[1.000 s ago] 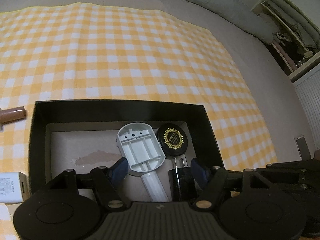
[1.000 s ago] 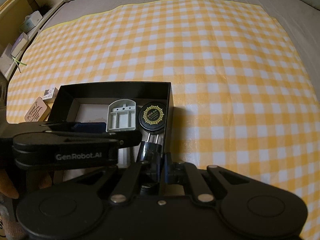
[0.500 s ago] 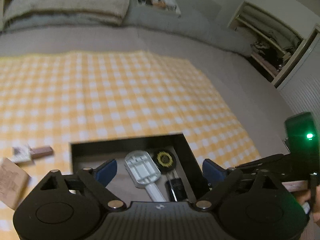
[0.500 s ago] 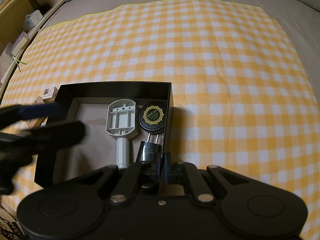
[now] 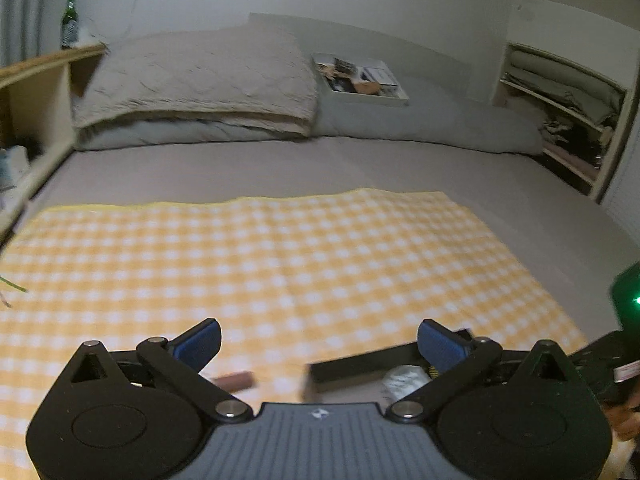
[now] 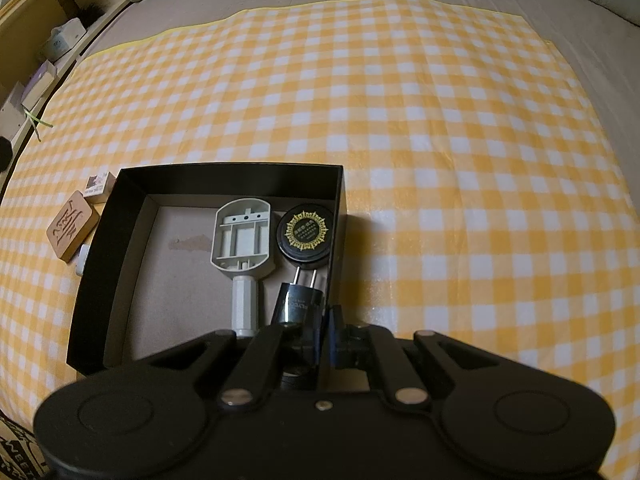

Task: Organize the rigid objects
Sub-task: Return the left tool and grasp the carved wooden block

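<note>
Over the yellow-checked cloth point(image 5: 320, 248), my left gripper point(image 5: 319, 338) is spreading wide, empty.
Right gripper point(image 6: 326, 320) is pinching the black cardboard box's point(image 6: 120, 216) three-o'clock wall.

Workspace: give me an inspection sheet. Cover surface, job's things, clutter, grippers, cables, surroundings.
Surface: yellow checked cloth spread over a grey bed.
Job's things: black box holds a grey plastic tool, a round black tin and a black plug adapter. Outside its left wall lie a wooden block and a small white box; a brown cylinder lies on the cloth.
Clutter: nothing seen beyond these.
Grippers: left gripper open and empty, jaws just opened wide; right gripper shut on the box's right wall.
Cables: nothing seen.
Surroundings: pillow, shelves on both sides, green bottle.
</note>
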Available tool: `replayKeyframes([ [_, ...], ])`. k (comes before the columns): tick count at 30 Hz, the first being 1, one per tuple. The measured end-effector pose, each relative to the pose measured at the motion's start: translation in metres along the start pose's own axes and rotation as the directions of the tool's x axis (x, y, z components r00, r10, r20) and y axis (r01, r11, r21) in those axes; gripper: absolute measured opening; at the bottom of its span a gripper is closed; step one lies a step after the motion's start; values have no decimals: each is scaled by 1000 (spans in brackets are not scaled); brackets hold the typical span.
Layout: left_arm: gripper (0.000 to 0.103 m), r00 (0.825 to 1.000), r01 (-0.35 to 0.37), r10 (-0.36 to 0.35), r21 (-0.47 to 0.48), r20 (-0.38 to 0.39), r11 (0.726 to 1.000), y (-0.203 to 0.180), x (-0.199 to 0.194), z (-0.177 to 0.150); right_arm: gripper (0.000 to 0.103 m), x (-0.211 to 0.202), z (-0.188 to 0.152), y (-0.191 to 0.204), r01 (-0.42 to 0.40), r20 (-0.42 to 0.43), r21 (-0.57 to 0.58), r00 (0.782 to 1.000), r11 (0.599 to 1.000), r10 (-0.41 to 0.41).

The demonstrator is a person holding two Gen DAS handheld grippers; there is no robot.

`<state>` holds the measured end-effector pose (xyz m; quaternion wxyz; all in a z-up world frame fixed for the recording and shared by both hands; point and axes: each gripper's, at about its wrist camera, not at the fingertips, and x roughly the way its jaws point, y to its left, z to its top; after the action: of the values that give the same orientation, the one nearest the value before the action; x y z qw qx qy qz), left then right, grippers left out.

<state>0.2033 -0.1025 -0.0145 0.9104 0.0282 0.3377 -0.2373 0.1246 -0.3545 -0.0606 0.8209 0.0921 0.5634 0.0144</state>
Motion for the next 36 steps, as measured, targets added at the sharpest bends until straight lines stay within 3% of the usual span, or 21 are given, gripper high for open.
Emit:
replayKeyframes([
  [7, 103, 993, -118, 118, 30, -2, 993, 45, 1, -2, 5, 0, 0, 1, 1, 0, 2, 1000, 1000, -1],
  [12, 103, 985, -160, 166, 125, -41, 979, 68, 11, -13, 5, 1, -1, 1, 3, 1, -2, 1000, 1000, -3],
  [17, 103, 973, -145, 183, 244, -140, 959, 84, 31, -30, 5, 2, -1, 3, 2, 1, -1, 1000, 1000, -2],
  [22, 102, 950, -123, 204, 319, -235, 940, 95, 52, -45, 5, 2, -1, 4, 3, 1, -2, 1000, 1000, -3],
  [28, 87, 922, -87, 204, 337, -330, 938, 103, 73, -56, 5, 3, -1, 5, 4, 1, -2, 1000, 1000, -4],
  [32, 86, 905, -69, 182, 289, -385, 955, 108, 86, -63, 5, 3, -1, 6, 4, 1, -2, 1000, 1000, -4],
  [36, 82, 893, -71, 200, 311, -404, 948, 98, 96, -63, 5, 3, -1, 6, 6, 2, -2, 1000, 1000, -6],
])
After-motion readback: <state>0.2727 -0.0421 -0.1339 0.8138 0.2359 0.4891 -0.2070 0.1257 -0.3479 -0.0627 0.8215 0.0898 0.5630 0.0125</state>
